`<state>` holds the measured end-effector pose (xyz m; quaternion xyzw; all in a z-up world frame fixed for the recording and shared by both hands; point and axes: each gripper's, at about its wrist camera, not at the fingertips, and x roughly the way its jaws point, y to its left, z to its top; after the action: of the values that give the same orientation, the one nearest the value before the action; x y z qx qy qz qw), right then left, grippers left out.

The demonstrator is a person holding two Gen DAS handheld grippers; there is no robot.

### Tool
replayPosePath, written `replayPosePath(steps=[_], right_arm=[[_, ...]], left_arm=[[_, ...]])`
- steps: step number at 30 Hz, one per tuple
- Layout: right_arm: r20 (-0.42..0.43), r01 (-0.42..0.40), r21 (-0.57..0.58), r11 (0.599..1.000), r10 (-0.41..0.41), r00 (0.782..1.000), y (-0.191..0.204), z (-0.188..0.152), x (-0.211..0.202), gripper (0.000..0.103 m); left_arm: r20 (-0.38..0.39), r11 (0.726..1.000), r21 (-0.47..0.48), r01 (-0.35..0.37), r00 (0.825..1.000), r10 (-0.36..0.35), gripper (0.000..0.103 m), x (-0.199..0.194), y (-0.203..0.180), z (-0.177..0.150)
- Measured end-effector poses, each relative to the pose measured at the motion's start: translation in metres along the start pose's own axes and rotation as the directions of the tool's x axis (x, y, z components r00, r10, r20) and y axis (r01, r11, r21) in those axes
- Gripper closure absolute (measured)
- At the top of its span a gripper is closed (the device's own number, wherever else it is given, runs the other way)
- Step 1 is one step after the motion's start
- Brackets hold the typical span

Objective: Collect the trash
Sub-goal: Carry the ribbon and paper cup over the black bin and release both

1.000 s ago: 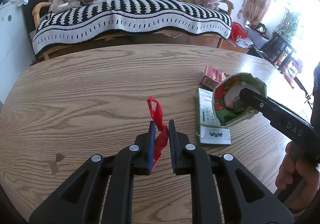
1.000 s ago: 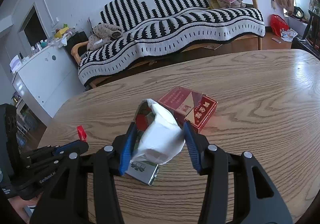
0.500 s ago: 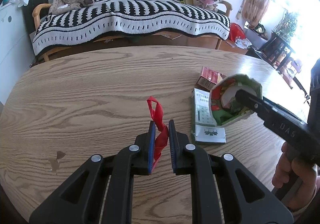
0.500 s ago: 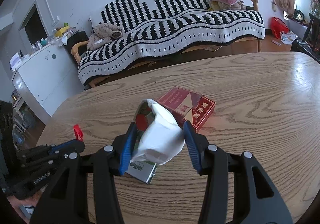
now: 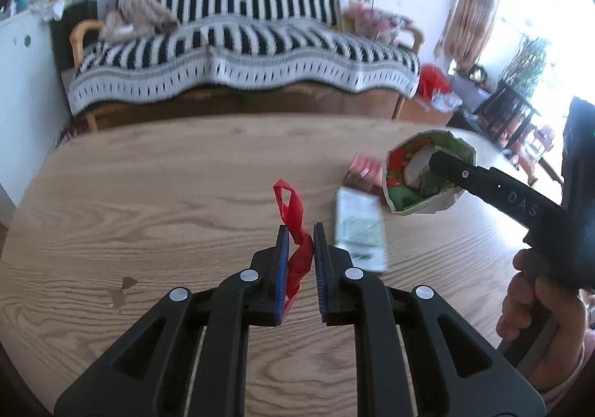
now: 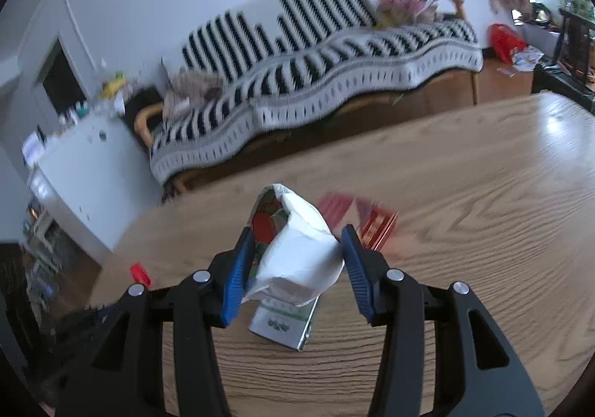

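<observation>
We pinch a red scrap (image 5: 295,231) tight in our left gripper (image 5: 298,231) and squeeze a paper cup (image 6: 297,253) in our right gripper (image 6: 297,242), above the wide table (image 5: 167,193) with two boxes (image 5: 359,227) below.

Red wrapper (image 5: 293,227), black-and-white striped sofa cover (image 5: 241,48)

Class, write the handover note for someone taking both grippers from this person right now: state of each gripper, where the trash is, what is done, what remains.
Left gripper: shut on a red plastic scrap, held above the table.
Right gripper: shut on a crumpled paper bowl, white outside, printed inside, also off the table.
On the table: a green-and-white flat box and a red box beside it.
Done: two pieces picked up.
Left: drop both wherever trash goes (no bin in view), then fetch the two boxes.
</observation>
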<state>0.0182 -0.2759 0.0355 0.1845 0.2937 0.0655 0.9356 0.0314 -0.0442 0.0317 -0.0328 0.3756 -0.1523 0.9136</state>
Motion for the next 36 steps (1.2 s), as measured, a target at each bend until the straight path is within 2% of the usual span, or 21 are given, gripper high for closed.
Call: replayPosePath(steps=[4, 8, 11, 14, 17, 19, 21, 22, 23, 24, 25, 26, 27, 28, 30, 31, 34, 36], right_arm=[[0.038, 0.026, 0.000, 1.000, -0.026, 0.999, -0.021, 0.006, -0.062, 0.055], [0.096, 0.053, 0.036, 0.998, -0.057, 0.994, -0.053, 0.009, -0.135, 0.055], [0.113, 0.081, 0.025, 0.996, -0.083, 0.990, -0.080, 0.000, -0.196, 0.055], [0.117, 0.136, 0.025, 0.990, -0.138, 0.983, -0.107, -0.013, -0.240, 0.055], [0.101, 0.208, 0.070, 0.976, -0.215, 0.971, -0.150, -0.036, -0.290, 0.055], [0.095, 0.258, 0.103, 0.961, -0.268, 0.959, -0.176, -0.055, -0.316, 0.055], [0.072, 0.295, 0.152, 0.944, -0.308, 0.949, -0.205, -0.077, -0.337, 0.055], [0.047, 0.312, 0.183, 0.932, -0.326, 0.944, -0.220, -0.092, -0.346, 0.055], [0.016, 0.326, 0.212, 0.922, -0.336, 0.942, -0.235, -0.108, -0.352, 0.055], [0.016, 0.326, 0.212, 0.922, -0.336, 0.942, -0.235, -0.108, -0.352, 0.055], [-0.051, 0.337, 0.256, 0.906, -0.335, 0.941, -0.257, -0.140, -0.354, 0.055], [-0.051, 0.337, 0.256, 0.906, -0.335, 0.941, -0.257, -0.140, -0.354, 0.055], [-0.146, 0.353, 0.303, 0.885, -0.323, 0.935, -0.281, -0.178, -0.346, 0.055], [-0.146, 0.353, 0.303, 0.885, -0.323, 0.935, -0.281, -0.178, -0.346, 0.055], [-0.231, 0.381, 0.342, 0.859, -0.316, 0.920, -0.302, -0.214, -0.336, 0.055], [-0.253, 0.390, 0.353, 0.851, -0.315, 0.915, -0.309, -0.223, -0.333, 0.055], [-0.300, 0.412, 0.364, 0.836, -0.313, 0.901, -0.320, -0.244, -0.322, 0.055], [-0.312, 0.412, 0.374, 0.831, -0.305, 0.900, -0.326, -0.251, -0.319, 0.055]], left_arm=[[0.029, 0.998, -0.009, 0.054, 0.998, -0.054, 0.091, -0.032, -0.035, -0.007], [0.013, 0.991, 0.058, 0.120, 0.993, -0.121, 0.091, -0.063, -0.098, -0.015], [0.023, 0.975, 0.118, 0.191, 0.981, -0.195, 0.091, -0.088, -0.150, -0.022], [0.014, 0.941, 0.184, 0.285, 0.956, -0.293, 0.091, -0.108, -0.205, -0.033], [-0.064, 0.887, 0.246, 0.390, 0.920, -0.387, 0.091, -0.117, -0.263, -0.057], [-0.125, 0.855, 0.285, 0.434, 0.901, -0.416, 0.091, -0.117, -0.292, -0.081], [-0.203, 0.826, 0.288, 0.485, 0.873, -0.442, 0.091, -0.110, -0.315, -0.104], [-0.268, 0.807, 0.269, 0.526, 0.845, -0.462, 0.091, -0.101, -0.328, -0.120], [-0.312, 0.795, 0.254, 0.551, 0.825, -0.472, 0.091, -0.094, -0.337, -0.132], [-0.369, 0.784, 0.235, 0.575, 0.799, -0.475, 0.091, -0.083, -0.349, -0.150], [-0.403, 0.780, 0.227, 0.583, 0.786, -0.470, 0.091, -0.076, -0.355, -0.161], [-0.461, 0.778, 0.212, 0.591, 0.763, -0.454, 0.091, -0.061, -0.365, -0.182], [-0.505, 0.781, 0.201, 0.592, 0.746, -0.435, 0.091, -0.049, -0.372, -0.197], [-0.533, 0.784, 0.198, 0.588, 0.736, -0.417, 0.091, -0.041, -0.379, -0.208], [-0.597, 0.800, 0.198, 0.567, 0.717, -0.360, 0.091, -0.016, -0.387, -0.234], [-0.632, 0.809, 0.192, 0.556, 0.700, -0.332, 0.091, -0.003, -0.389, -0.247], [-0.690, 0.808, 0.170, 0.564, 0.654, -0.311, 0.091, 0.017, -0.395, -0.269], [-0.703, 0.806, 0.164, 0.569, 0.641, -0.309, 0.091, 0.022, -0.396, -0.271]])
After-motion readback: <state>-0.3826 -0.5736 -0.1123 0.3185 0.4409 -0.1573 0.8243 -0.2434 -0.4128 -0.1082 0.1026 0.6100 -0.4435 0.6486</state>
